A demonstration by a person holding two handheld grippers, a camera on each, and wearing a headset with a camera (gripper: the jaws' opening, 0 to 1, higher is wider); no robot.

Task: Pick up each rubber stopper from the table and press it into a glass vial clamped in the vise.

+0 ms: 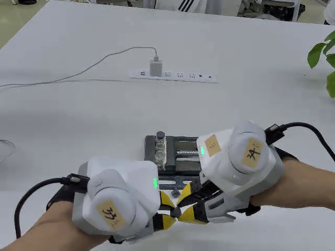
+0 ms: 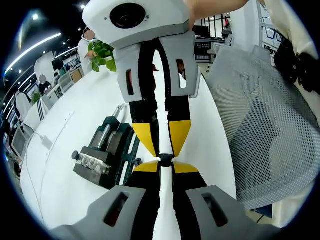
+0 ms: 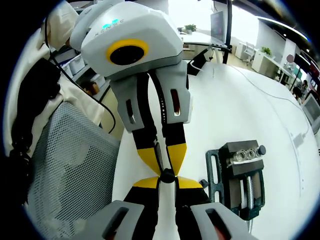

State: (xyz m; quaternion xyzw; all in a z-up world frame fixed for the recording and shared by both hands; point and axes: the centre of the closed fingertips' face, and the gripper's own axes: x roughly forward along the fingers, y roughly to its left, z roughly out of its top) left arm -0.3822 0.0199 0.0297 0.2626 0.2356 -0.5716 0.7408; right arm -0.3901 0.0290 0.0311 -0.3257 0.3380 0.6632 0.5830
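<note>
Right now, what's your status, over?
Left gripper and right gripper meet tip to tip, jaws closed on one rubber stopper. Vise with vials just beyond. Small dark piece lies on table before vise.

Yellow-and-black jaws, dark grey vise (image 1: 180,164), white table (image 1: 78,115).

1. The left claw (image 1: 170,213), at the bench's near edge, points right with its jaws drawn together.
2. The right claw (image 1: 183,209) faces it, jaws together, tip to tip.
3. The forearms (image 1: 306,185) angle inward.
</note>
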